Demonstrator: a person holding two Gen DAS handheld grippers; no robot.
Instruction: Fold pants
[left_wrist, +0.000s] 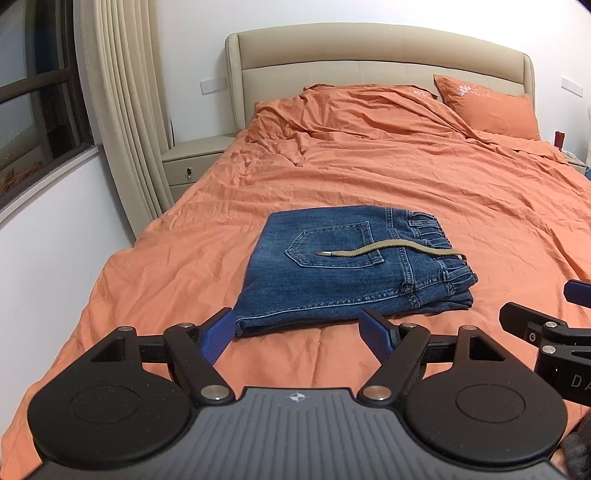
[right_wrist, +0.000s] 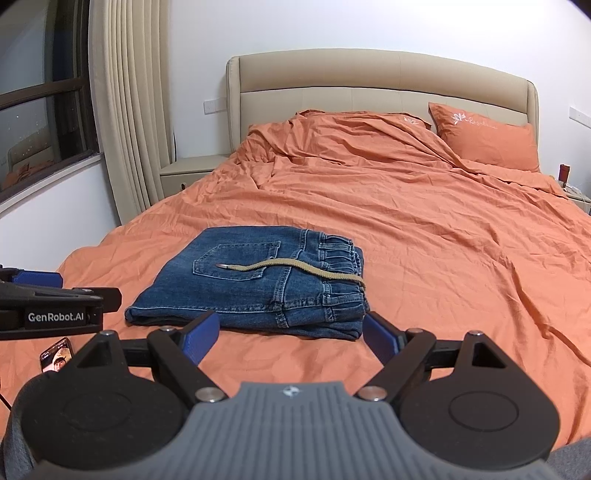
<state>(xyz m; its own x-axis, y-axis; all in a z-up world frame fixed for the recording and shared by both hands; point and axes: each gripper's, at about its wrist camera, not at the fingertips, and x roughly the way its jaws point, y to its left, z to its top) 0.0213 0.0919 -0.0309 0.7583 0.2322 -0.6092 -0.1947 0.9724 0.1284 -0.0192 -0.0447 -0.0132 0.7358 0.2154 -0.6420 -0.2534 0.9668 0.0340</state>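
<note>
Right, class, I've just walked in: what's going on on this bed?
A person holds a two-finger gripper in each hand over a bed with an orange sheet. A pair of blue denim pants lies folded into a compact stack, its tan drawstring trailing across the back pocket. The left gripper and right gripper both hover open just short of the pants, touching nothing.

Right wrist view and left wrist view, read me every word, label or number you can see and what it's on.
"GenRobot.AI": white print on the black left gripper.
"DA", cut off: black right gripper.
White embroidered script with flower on the orange pillow: too blurred.
Phone screen: too small.
</note>
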